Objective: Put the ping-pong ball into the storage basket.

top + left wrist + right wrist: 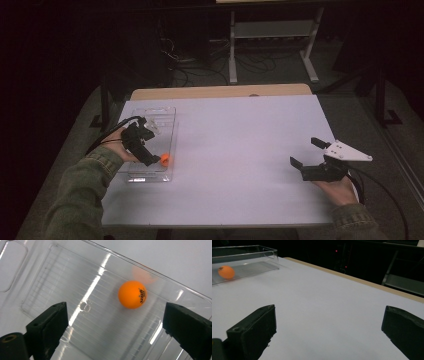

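1. Orange ball (132, 294) resting on the ribbed floor of the clear plastic tray (37, 277), close to the tray's long wall; black print visible on its side.
2. Tray (165, 117) lying at about 9 o'clock on the white table (240, 150), long side running from 12 toward 6.
3. Ball (165, 159) seen in the high view near the tray's 6 o'clock end, toward its right wall.
4. Left gripper (145, 142) held over the tray, jaws spread wide, ball beyond them and untouched by either.
5. Right gripper (305, 152) at about 4 o'clock on the table, well apart from the tray, jaws spread wide with nothing between.
6. Ball (226, 272) and tray (262, 255) visible far off at 10 o'clock in the right gripper view.
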Demonstrator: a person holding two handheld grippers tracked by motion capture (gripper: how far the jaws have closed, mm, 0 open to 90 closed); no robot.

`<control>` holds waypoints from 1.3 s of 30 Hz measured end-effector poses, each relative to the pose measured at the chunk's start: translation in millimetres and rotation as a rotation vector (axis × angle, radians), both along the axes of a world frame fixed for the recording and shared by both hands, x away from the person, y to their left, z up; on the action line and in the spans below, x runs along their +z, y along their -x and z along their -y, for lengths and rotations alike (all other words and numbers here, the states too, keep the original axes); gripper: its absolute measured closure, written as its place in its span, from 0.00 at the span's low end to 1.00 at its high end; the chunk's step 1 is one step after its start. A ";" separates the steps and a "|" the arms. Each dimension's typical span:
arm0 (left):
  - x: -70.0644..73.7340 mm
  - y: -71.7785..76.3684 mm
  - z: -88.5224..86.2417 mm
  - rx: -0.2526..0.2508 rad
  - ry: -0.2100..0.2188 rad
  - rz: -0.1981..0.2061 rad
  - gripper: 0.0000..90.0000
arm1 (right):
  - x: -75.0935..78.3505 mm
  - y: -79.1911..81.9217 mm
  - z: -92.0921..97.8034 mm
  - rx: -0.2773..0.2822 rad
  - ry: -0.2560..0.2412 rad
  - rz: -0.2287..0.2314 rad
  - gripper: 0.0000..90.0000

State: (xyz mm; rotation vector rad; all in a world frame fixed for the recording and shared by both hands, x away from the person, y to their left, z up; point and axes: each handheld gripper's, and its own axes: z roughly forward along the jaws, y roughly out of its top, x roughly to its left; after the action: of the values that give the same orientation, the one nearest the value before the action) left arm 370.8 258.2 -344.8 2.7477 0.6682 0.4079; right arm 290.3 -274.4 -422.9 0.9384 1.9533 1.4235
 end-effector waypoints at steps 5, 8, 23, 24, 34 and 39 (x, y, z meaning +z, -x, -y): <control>1.5 2.7 -1.2 0.005 0.043 0.026 0.00 | 0.0 0.4 0.4 -0.001 -0.002 0.000 0.00; 5.0 4.5 -3.5 0.006 0.081 0.050 0.00 | -0.3 0.6 0.5 -0.002 -0.003 -0.004 0.00; 17.6 18.8 -20.5 0.050 0.246 0.154 0.00 | -0.4 1.4 0.4 -0.005 -0.002 -0.003 0.00; 17.7 19.6 -21.9 0.054 0.253 0.160 0.00 | -0.5 1.4 0.3 -0.005 -0.001 -0.003 0.00; 22.8 26.4 -31.5 0.087 0.338 0.215 0.00 | -1.2 1.2 0.0 -0.006 -0.001 -0.008 0.00; 19.9 30.3 -32.1 0.090 0.357 0.232 0.00 | -1.0 2.1 -0.2 -0.005 0.001 -0.006 0.00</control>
State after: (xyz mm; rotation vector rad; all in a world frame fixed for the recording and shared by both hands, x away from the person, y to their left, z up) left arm 340.5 290.3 -324.8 2.2991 0.7260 0.5568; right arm 288.2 -274.2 -424.0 0.9479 1.9548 1.4183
